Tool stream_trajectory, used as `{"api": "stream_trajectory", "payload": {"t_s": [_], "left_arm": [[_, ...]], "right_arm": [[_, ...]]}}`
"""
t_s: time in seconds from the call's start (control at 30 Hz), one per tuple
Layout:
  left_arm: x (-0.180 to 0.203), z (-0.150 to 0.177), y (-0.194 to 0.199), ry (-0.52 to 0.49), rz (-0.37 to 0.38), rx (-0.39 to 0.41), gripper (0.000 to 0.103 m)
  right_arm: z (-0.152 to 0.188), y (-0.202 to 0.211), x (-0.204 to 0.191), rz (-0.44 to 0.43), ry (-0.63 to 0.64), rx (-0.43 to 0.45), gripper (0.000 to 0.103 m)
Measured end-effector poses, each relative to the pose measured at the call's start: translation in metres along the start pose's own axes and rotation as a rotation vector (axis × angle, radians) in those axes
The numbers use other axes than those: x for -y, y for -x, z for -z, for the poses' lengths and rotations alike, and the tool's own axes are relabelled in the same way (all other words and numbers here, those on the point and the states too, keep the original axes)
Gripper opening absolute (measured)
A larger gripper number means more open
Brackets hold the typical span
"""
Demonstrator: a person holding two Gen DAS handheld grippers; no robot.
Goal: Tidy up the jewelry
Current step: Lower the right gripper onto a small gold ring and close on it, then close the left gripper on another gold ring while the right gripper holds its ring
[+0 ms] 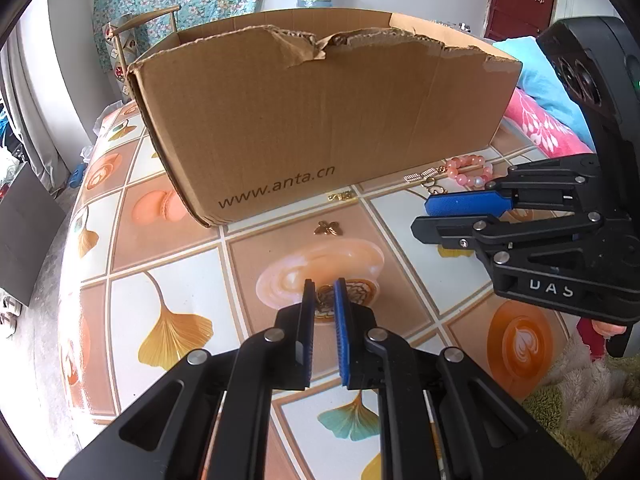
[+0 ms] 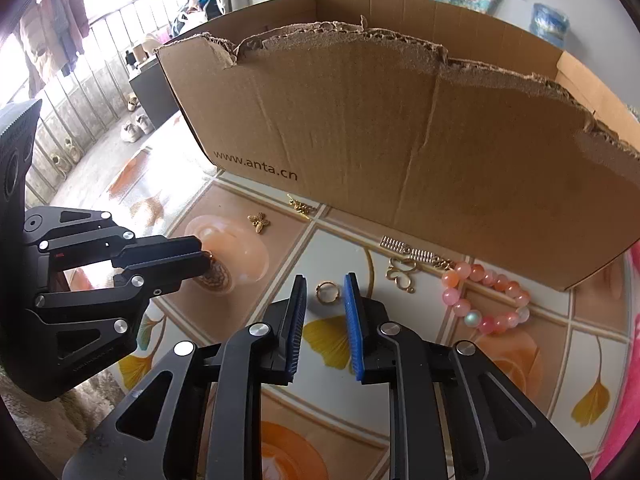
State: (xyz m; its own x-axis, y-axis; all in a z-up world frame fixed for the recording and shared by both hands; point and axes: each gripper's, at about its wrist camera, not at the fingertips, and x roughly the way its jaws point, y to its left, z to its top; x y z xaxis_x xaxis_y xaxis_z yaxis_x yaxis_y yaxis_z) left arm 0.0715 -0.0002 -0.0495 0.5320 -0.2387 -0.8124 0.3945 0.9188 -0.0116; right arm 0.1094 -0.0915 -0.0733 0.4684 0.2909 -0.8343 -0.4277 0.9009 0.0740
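The left gripper [image 1: 323,286] sits low over the table [image 1: 188,256], its fingers close together. A round, flat gold piece [image 2: 216,274] is between its tips; I cannot tell if they pinch it or just touch it.

The right gripper [image 2: 325,280] has its fingers a little apart. A small gold ring [image 2: 327,292] lies on the table between the tips. The pads are not pressing on it, and bare table shows on both sides of the ring.

The two grippers are near each other, side by side, with a strip of free table between them.

A bit farther out lies a gold butterfly charm [image 1: 328,228], all by itself with room around it. Past it, just beside the box wall, is a small gold clasp piece [image 1: 341,196]. To the right are a gold heart-shaped loop [image 2: 402,272], two sparkly bar clips [image 2: 412,250] and a pink bead bracelet [image 2: 486,300], close together in a little bunch near the box.

Behind all of this stands a big cardboard box [image 1: 320,120]. Its top edge is torn and ragged, and the top is open. Its near wall is tall, so what is inside cannot be seen. The box takes up most of the far part of the table. On the right, a pink towel [image 1: 540,124] lies next to the box.
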Motion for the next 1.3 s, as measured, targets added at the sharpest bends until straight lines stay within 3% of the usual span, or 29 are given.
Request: {"api": "stream_trajectory", "payload": {"t_s": [0.2,0.27,0.97,1.13,1.3], "left_arm": [[0.001,0.0,0.0,-0.003,-0.005,0.001,0.01],[0.001,0.0,0.0,-0.007,-0.01,0.003,0.01],[-0.003,0.004,0.006,0.012,-0.007,0.01,0.003],[-0.006,0.002,0.008,0.038,0.015,0.006,0.019],[-0.003,0.001,0.006,0.02,0.012,-0.001,0.02]], "right_arm": [[-0.002,-0.006,-0.004,0.023,0.027,0.002,0.017],[-0.002,-0.006,-0.003,0.021,0.021,0.002,0.01],[0.009,0.016,0.009,-0.02,-0.047,0.063,0.009],[0.012,0.018,0.01,-0.027,-0.053,0.065,0.009],[0.012,0.014,0.009,-0.036,-0.056,0.059,0.009]]}}
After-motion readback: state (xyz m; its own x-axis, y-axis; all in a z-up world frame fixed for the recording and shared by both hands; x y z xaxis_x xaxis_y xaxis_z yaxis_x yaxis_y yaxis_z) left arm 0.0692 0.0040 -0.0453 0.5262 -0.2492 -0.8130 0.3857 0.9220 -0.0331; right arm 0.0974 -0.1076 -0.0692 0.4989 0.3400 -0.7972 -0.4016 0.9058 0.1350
